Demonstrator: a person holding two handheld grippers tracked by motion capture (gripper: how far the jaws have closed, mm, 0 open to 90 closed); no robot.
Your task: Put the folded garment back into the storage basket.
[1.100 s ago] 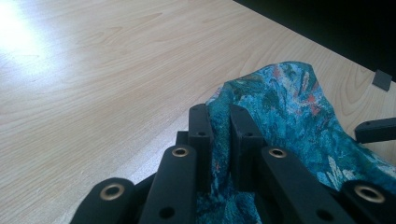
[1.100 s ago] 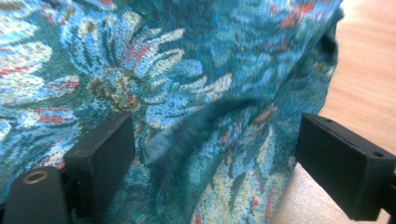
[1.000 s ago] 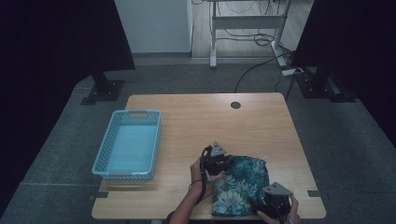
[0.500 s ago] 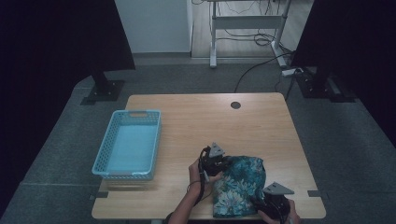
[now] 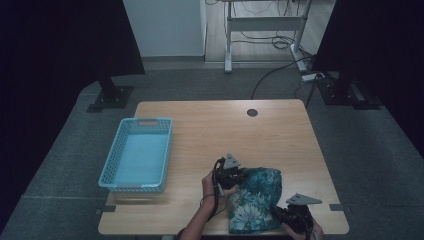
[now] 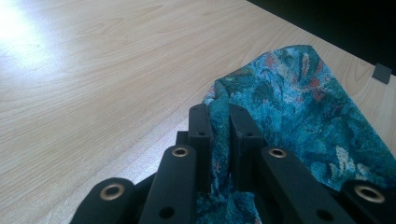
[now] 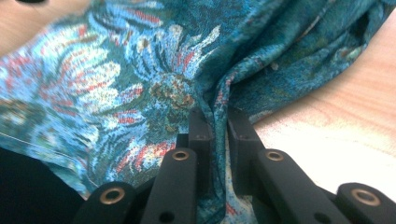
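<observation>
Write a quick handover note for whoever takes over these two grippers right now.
Left hand-held gripper: shut on a fold of the floral cloth at its far left edge.
Right hand-held gripper: jaws have just been closing and now pinch the cloth at its near right corner.
The cloth lies bunched on the table near the front edge; the blue basket stands empty to its left.
Done: both grips taken.
Left: probably lift, then fold the cloth or move it to the basket.

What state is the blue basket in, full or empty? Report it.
Empty: the high view shows the blue basket upright on the table, its bare floor visible, nothing inside.
</observation>
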